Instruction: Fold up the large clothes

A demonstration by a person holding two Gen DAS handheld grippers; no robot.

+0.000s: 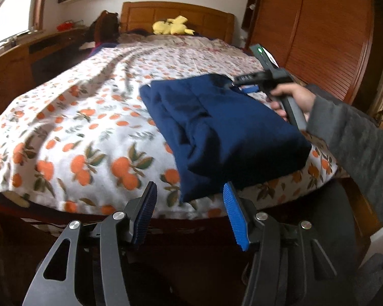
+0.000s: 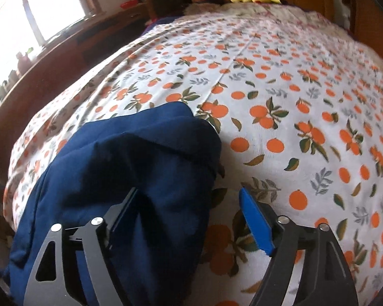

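Observation:
A navy blue garment (image 1: 224, 130) lies folded into a thick rectangle on the bed, near its front right corner. My left gripper (image 1: 190, 202) is open and empty, held just off the bed's front edge, in front of the garment's near corner. My right gripper (image 2: 188, 205) is open above the garment's (image 2: 130, 168) far right edge, its left finger over the cloth and its right finger over the sheet. In the left wrist view the right gripper (image 1: 232, 83) sits at the garment's far corner, held by a hand in a grey sleeve.
The bed has a white sheet with an orange-fruit print (image 1: 84, 127). A yellow plush toy (image 1: 172, 25) lies by the wooden headboard. A wooden wardrobe (image 1: 316, 28) stands to the right, a desk and window (image 1: 10, 51) to the left.

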